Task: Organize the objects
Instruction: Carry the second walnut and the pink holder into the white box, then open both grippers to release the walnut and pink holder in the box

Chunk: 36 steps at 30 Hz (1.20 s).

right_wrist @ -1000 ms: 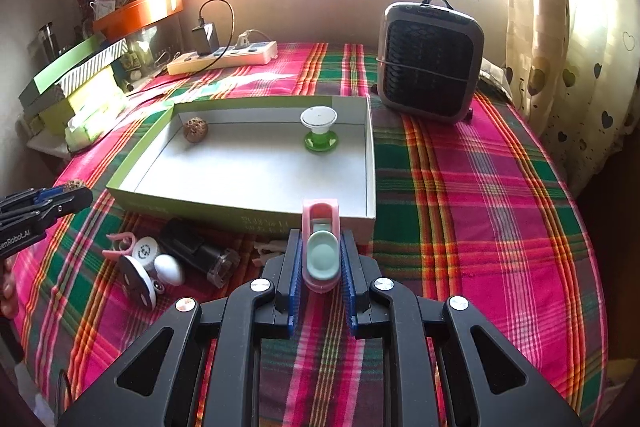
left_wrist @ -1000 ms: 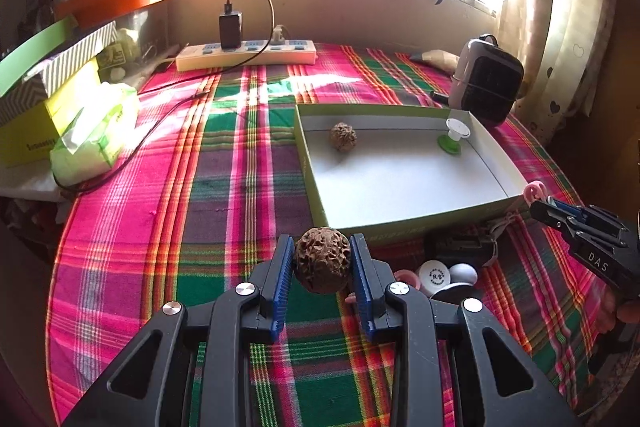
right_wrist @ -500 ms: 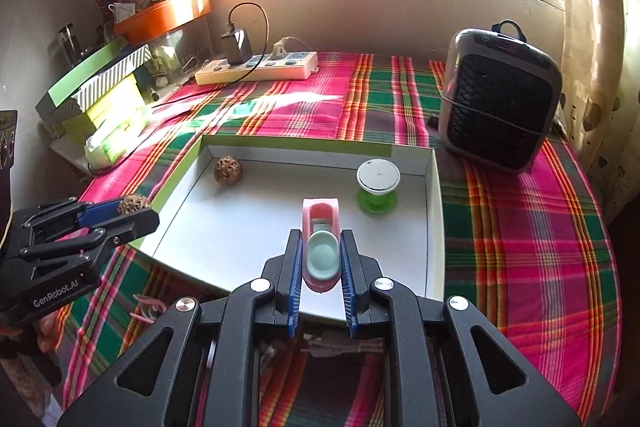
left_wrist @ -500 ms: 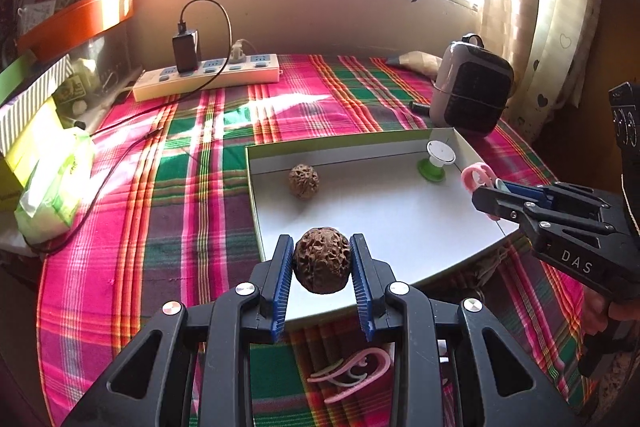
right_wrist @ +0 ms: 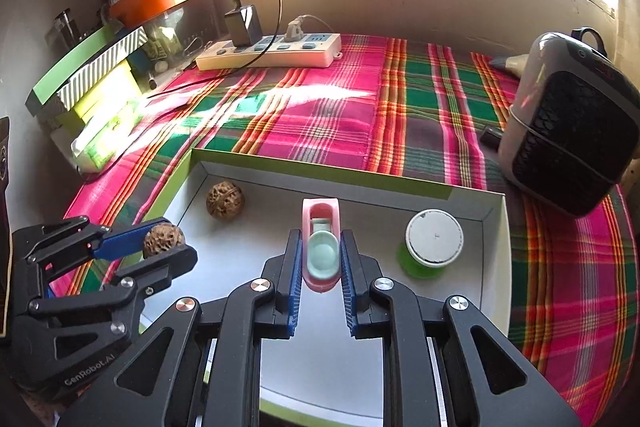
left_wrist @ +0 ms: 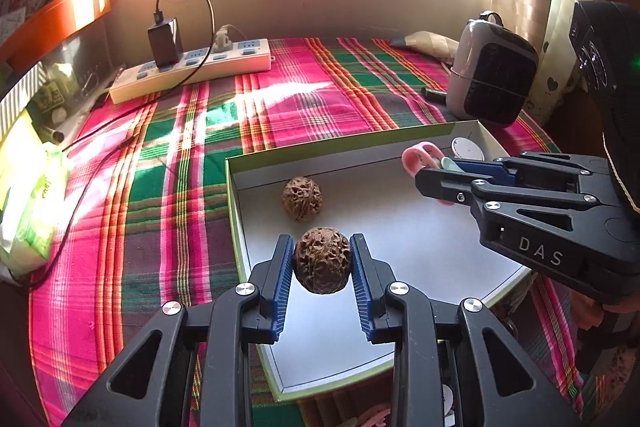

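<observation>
My left gripper (left_wrist: 322, 267) is shut on a brown walnut (left_wrist: 322, 259) and hangs over the near left part of the green-rimmed box (left_wrist: 236, 195). A second walnut (left_wrist: 302, 198) lies on the box floor just beyond it. My right gripper (right_wrist: 320, 269) is shut on a pink and mint clip (right_wrist: 321, 247), over the middle of the box (right_wrist: 320, 169). A white-topped green spool (right_wrist: 434, 241) stands in the box to its right. In the right wrist view the left gripper (right_wrist: 168, 247) with its walnut (right_wrist: 163, 234) shows at the left, and the loose walnut (right_wrist: 225, 199) lies near the box's far left corner.
A grey heater (right_wrist: 572, 131) stands right of the box on the plaid cloth (left_wrist: 160, 187). A white power strip (left_wrist: 192, 71) with a charger and cable lies at the back. Boxes and a tissue pack (left_wrist: 32, 211) crowd the left edge. Small items peek out at the box's near edge.
Both grippers have moved forward from the near side of the box to above its floor, each still carrying its object. The clutter in front of the box has dropped out of view.
</observation>
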{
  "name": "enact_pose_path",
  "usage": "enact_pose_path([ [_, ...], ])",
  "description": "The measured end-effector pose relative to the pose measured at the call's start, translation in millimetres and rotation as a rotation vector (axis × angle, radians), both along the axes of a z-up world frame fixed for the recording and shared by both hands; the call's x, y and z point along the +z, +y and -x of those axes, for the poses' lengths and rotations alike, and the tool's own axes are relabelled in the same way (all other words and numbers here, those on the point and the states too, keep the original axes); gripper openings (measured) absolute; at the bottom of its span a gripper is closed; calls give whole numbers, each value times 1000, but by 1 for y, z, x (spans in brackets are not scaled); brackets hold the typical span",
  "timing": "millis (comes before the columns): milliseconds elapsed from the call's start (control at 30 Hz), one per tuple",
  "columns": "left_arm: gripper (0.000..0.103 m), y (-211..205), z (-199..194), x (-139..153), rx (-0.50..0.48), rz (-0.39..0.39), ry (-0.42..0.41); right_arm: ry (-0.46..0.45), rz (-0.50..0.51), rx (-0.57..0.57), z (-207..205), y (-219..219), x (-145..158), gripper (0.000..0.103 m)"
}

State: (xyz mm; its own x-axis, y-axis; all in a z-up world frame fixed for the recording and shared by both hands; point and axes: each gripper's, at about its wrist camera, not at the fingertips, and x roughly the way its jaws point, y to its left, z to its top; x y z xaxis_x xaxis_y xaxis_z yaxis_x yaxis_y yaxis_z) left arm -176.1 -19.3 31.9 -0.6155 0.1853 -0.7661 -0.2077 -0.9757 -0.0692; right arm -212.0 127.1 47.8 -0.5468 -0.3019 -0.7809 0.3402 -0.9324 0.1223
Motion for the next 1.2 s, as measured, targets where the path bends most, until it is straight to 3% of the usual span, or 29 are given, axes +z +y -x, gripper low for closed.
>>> enact_pose_path([
  [333, 27, 7, 16, -13, -15, 23, -27, -54, 4, 29, 22, -12, -14, 19],
  [1200, 27, 11, 23, -18, -21, 48, -35, -78, 6, 23, 32, -17, -23, 19],
])
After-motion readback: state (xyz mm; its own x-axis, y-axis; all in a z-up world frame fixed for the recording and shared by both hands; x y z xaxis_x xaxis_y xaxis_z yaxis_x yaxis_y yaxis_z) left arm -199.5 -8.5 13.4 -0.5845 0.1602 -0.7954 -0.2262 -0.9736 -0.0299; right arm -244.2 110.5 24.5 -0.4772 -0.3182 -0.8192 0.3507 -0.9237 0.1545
